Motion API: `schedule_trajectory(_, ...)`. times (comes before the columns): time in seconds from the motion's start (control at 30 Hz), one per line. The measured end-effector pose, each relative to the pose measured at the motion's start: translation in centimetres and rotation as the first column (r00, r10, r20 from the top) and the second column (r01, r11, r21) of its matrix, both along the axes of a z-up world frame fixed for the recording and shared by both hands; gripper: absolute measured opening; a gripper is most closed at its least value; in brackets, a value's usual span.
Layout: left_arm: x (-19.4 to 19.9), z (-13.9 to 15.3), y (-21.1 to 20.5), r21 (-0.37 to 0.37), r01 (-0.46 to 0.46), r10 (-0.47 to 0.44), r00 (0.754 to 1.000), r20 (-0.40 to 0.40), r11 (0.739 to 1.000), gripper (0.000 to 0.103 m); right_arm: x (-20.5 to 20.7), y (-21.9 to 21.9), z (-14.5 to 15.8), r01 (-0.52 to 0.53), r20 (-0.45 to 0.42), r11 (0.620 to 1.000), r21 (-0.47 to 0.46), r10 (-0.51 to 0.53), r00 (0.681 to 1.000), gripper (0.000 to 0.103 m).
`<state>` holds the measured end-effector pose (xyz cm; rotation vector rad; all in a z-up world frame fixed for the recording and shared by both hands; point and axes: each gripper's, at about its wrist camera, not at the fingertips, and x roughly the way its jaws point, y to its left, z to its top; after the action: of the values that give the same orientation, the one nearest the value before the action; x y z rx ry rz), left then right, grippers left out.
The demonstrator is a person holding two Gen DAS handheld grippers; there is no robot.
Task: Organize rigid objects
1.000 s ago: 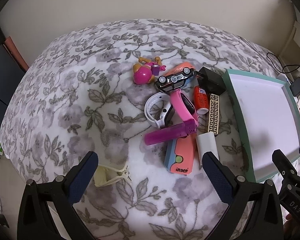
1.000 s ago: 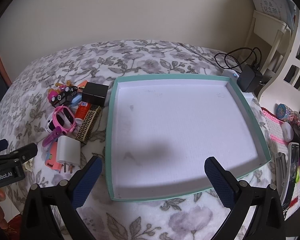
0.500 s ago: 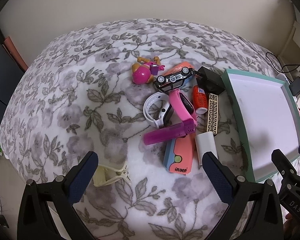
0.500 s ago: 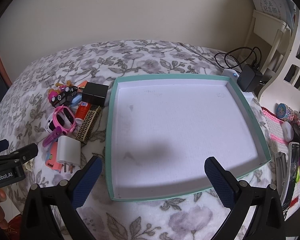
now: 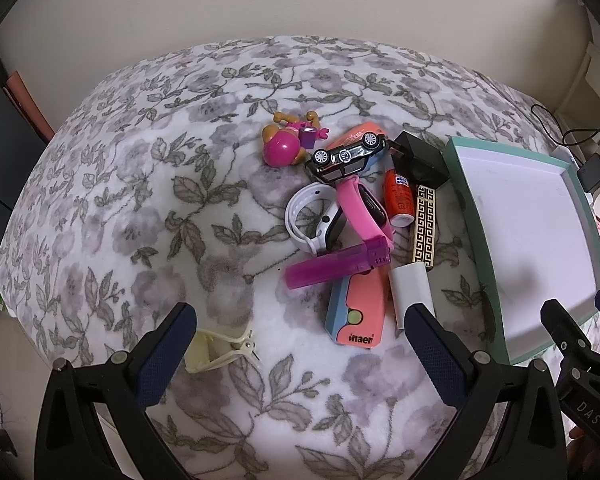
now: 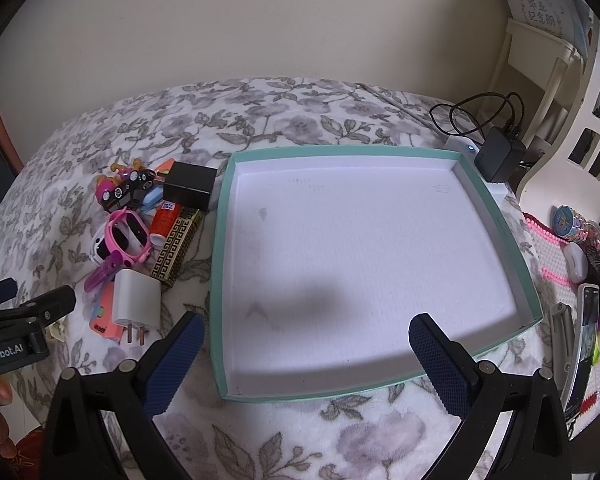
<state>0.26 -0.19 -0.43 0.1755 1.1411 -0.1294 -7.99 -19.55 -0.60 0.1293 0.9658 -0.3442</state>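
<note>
A pile of small rigid things lies on the floral blanket: a pink toy figure (image 5: 281,149), a black toy car (image 5: 346,157), a white watch (image 5: 312,218), a pink watch (image 5: 366,210), a magenta lighter (image 5: 336,266), a coral case (image 5: 358,312), a white charger (image 5: 412,290), an orange tube (image 5: 398,198), a black adapter (image 5: 420,158). A cream clip (image 5: 216,350) lies apart. My left gripper (image 5: 300,344) is open, short of the pile. My right gripper (image 6: 306,352) is open above the near edge of the empty teal tray (image 6: 220,264).
A black power adapter with a cable (image 6: 498,154) sits past the tray's far right corner. A white chair (image 6: 572,92) and a pink mat (image 6: 556,248) with clutter stand at the right. The blanket's edge drops off at the left.
The left gripper has drifted slightly, so the pile sits a little lower and left in its view. The right gripper has not visibly moved.
</note>
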Motion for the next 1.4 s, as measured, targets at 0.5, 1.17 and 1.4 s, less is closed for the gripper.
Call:
schedule_trajectory(0.5, 0.2, 1.4, 2.5, -0.016, -0.112, 0.113, 0.993, 0.043, 0.994, 0.103, 0.1, 0.8, 1.4, -0.050, 0.067, 0.998, 0.033, 0.047, 0.997, 0.103)
schedule_trajectory(1.17, 2.0, -3.8, 8.6, -0.120, -0.302, 0.277, 0.943, -0.184, 0.946, 0.103, 8.4, 8.0, -3.5, -0.260, -0.077, 0.914, 0.311, 0.297, 0.952, 0.077)
schedule_trajectory(1.4, 2.3, -5.5, 8.6, -0.121, -0.298, 0.264, 0.934, -0.239, 0.947, 0.103, 8.9, 7.8, -5.9, -0.232, -0.152, 0.911, 0.340, 0.297, 0.943, 0.068)
